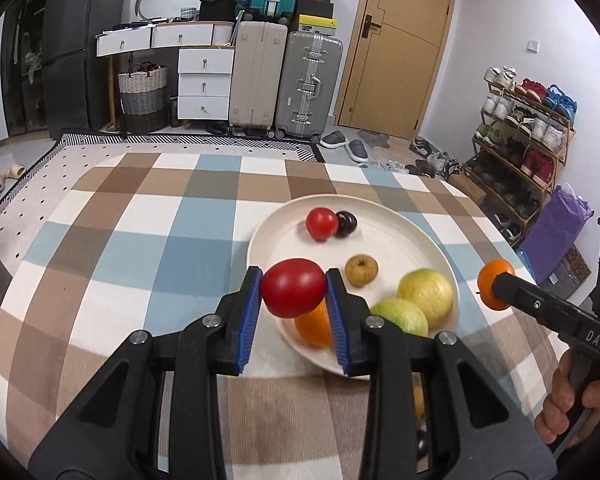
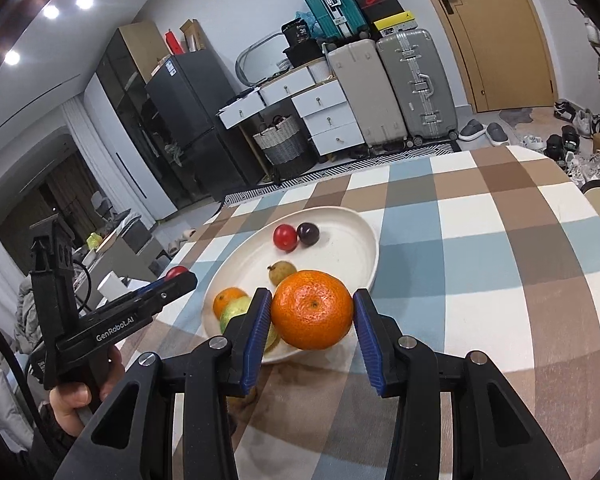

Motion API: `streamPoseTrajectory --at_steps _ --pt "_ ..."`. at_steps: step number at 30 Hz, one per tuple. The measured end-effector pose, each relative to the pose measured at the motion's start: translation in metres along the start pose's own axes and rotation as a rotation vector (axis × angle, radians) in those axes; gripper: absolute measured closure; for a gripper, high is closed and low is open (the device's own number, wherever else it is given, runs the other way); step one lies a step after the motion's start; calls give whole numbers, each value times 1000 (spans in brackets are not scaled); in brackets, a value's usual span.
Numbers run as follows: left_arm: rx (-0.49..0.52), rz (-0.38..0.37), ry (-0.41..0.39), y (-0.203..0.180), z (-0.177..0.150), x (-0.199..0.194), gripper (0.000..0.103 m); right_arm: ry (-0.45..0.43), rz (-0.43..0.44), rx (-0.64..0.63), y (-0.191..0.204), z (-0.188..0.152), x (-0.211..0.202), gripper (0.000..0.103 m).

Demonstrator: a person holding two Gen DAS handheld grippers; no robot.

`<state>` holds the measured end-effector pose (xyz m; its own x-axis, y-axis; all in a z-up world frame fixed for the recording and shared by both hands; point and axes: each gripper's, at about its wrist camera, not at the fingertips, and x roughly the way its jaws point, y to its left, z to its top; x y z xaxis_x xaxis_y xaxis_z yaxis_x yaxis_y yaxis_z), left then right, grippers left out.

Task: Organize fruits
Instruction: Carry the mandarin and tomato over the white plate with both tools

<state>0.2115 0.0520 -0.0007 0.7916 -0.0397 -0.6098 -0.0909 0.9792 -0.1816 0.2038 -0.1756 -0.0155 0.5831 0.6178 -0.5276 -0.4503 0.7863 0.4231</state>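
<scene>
My left gripper [image 1: 293,290] is shut on a red tomato [image 1: 293,287], held above the near left rim of a white plate [image 1: 384,208]. My right gripper [image 2: 312,312] is shut on an orange mandarin [image 2: 312,309], held above the plate's near edge [image 2: 364,220]. On the plate lie a small red tomato [image 1: 321,223], a dark plum [image 1: 346,223], a brownish small fruit [image 1: 361,270], two yellow-green fruits [image 1: 426,291] and an orange [image 1: 314,326]. The right gripper with its mandarin [image 1: 494,284] shows at the right of the left wrist view.
The plate stands on a table with a checked cloth [image 1: 140,240]. Beyond the table's far edge are suitcases [image 1: 308,84], white drawers [image 1: 204,84], a basket [image 1: 143,94], a wooden door [image 1: 396,40] and a shoe rack [image 1: 520,140].
</scene>
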Motion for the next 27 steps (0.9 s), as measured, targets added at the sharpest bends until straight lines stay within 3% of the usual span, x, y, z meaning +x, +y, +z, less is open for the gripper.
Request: streamPoseTrajectory --at_steps 9,20,27 --pt "8 9 -3 1 8 19 74 -30 -71 -23 4 12 21 61" --pt "12 -1 -25 4 18 37 74 -4 -78 -39 -6 27 52 60" --pt "39 -4 3 -1 13 50 74 10 -67 -44 -6 28 62 60"
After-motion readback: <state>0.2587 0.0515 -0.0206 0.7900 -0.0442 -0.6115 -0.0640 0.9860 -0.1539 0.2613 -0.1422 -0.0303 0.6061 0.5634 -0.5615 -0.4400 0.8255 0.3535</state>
